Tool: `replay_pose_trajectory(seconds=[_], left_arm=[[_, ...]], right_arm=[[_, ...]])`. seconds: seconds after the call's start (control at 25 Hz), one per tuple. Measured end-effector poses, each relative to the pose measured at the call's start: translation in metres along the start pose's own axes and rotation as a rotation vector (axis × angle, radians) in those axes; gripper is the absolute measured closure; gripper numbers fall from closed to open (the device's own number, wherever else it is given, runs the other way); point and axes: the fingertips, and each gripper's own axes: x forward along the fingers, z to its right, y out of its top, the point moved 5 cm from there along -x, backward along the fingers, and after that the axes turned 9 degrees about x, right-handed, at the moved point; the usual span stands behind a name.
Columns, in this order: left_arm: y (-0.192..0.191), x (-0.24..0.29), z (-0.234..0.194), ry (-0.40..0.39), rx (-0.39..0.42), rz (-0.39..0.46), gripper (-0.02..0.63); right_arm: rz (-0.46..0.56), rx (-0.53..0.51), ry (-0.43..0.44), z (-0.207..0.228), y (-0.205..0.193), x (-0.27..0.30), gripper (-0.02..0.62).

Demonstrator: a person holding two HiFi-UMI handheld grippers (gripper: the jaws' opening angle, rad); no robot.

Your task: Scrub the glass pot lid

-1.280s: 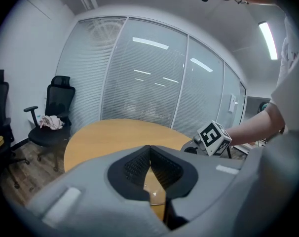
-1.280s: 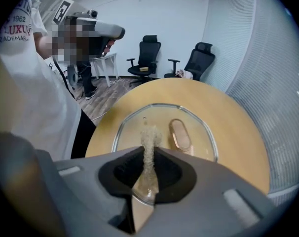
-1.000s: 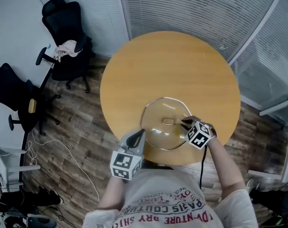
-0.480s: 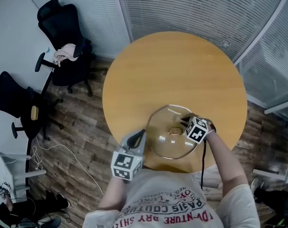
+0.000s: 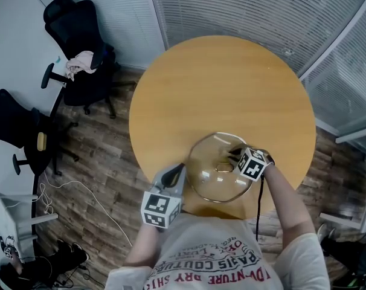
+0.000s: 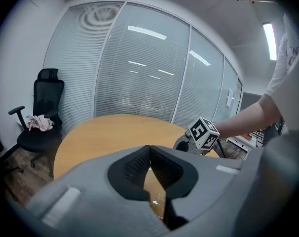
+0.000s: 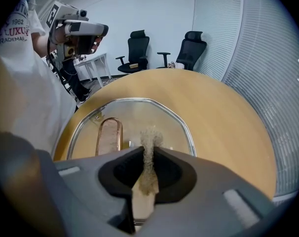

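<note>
over lid [image 5: 207, 181], right fingers [image 7: 175, 171] pinch half-hidden scouring pad [image 7: 149, 154], possibly touching, left fingers [image 6: 131, 168] together

Grey left tool [image 5: 179, 168], right tool [image 5: 232, 156], marker cubes [image 5: 159, 209], red-lettered white T-shirt [image 5: 213, 264]

The glass pot lid [image 5: 208, 154] lies flat on the table [image 5: 219, 83], near the edge by me. It is clear, with a shiny metal rim and a copper-coloured handle [image 7: 110, 132] on top. The rough tan scrub pad [image 7: 150, 137] is pinched in my right gripper [image 7: 149, 157]. Its tip is over the glass, just beside the handle.
</note>
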Motion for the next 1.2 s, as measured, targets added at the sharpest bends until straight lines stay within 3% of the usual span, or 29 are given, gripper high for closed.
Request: replay_pose_trajectory(seconds=[0.28, 0.64, 1.2], left_arm=[[0.001, -0.007, 0.007, -0.010, 0.005, 0.005, 0.600], [-0.001, -0.016, 0.019, -0.036, 0.013, 0.006, 0.599], [0.001, -0.017, 0.031, -0.131, 0.067, 0.020, 0.600]], right_arm=[[-0.025, 0.003, -0.040, -0.008, -0.011, -0.006, 0.537], [-0.016, 0.086, -0.133, -0.021, -0.033, -0.015, 0.537], [-0.051, 0.295, -0.289, -0.066, -0.056, -0.022, 0.537]])
